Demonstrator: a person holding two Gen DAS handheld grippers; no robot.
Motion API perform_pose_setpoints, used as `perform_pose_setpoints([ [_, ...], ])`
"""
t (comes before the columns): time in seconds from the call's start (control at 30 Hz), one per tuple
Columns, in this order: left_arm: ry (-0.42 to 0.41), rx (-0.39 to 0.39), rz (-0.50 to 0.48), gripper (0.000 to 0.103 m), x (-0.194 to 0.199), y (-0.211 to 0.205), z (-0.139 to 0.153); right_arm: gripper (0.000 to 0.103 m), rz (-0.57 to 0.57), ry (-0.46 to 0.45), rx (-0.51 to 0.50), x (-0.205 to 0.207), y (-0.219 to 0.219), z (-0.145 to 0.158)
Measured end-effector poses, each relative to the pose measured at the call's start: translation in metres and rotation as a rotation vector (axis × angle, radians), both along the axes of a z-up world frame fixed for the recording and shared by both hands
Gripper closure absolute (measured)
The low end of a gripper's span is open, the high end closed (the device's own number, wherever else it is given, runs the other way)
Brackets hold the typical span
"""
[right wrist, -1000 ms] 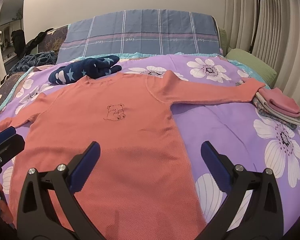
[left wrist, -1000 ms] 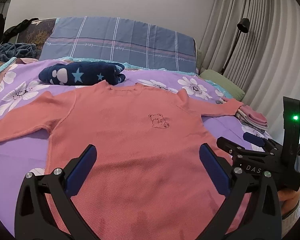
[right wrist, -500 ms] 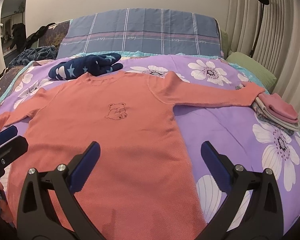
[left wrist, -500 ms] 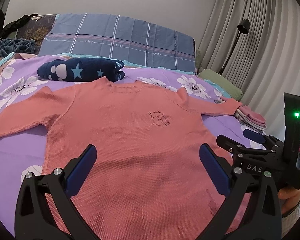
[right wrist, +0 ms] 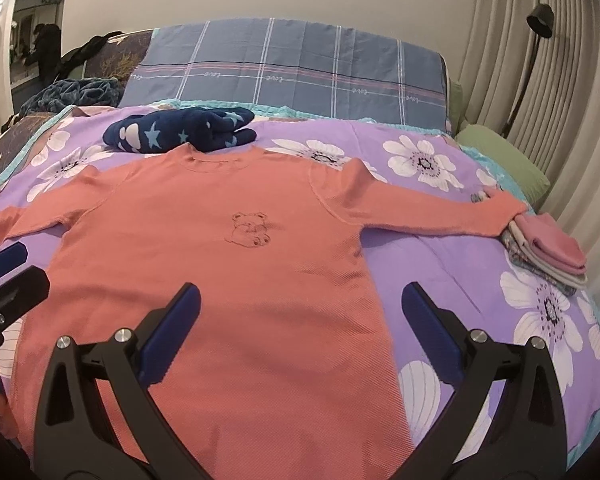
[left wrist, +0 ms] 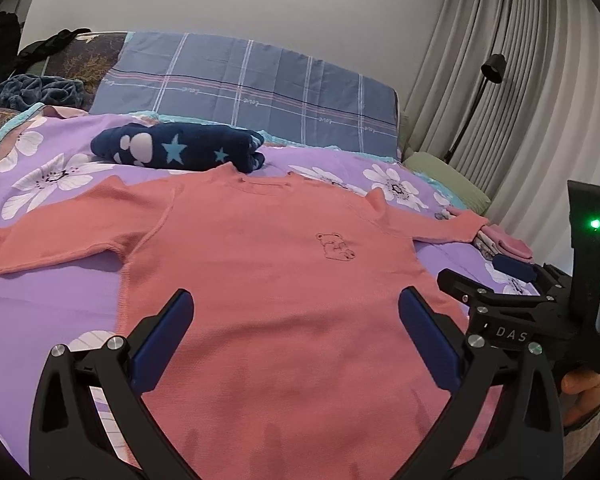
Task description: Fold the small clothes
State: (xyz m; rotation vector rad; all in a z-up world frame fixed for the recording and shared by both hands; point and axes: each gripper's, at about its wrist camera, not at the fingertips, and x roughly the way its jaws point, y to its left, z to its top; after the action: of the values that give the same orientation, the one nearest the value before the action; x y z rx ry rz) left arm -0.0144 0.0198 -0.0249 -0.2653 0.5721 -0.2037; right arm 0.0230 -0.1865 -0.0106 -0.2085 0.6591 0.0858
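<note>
One salmon-pink long-sleeved shirt with a small bear outline on the chest lies face up and spread flat across the middle of the bed, both sleeves stretched out toward the left and right edges and the hem toward the near edge. Compared with a second ago the shirt has not moved and shows no fold; only the cameras have shifted a little, both now sitting slightly lower and closer over the hem. That suggests the folding has not begun and the person is lining up for a first grab. Each jaw pair is spread wide and grasps nothing: the left gripper hovers above the lower body of the shirt, and the right gripper hovers over the shirt's right side seam near the hem. A hand is visible holding the right tool. Beyond the collar, toward the far edge, rests a folded navy garment with stars, touching or nearly touching the neckline. The right cuff lies against a small stack of folded pink and grey clothes by the right edge. A purple bedspread with white flowers covers the bed, a blue plaid pillow leans at the head, and pale curtains and a black floor lamp stand at the right of the room
</note>
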Motion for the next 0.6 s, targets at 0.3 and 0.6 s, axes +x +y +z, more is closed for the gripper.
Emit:
perform_pose_setpoints([
  [0.3,0.006,-0.003,0.046,0.001,-0.006,0.022,-0.004,0.002,0.042,0.015,-0.031,0.001,0.021,-0.003],
  [0.6,0.03,-0.011,0.075,0.001,-0.005,0.031,-0.008,0.002,0.053,0.04,-0.026,0.004,0.023,-0.012],
])
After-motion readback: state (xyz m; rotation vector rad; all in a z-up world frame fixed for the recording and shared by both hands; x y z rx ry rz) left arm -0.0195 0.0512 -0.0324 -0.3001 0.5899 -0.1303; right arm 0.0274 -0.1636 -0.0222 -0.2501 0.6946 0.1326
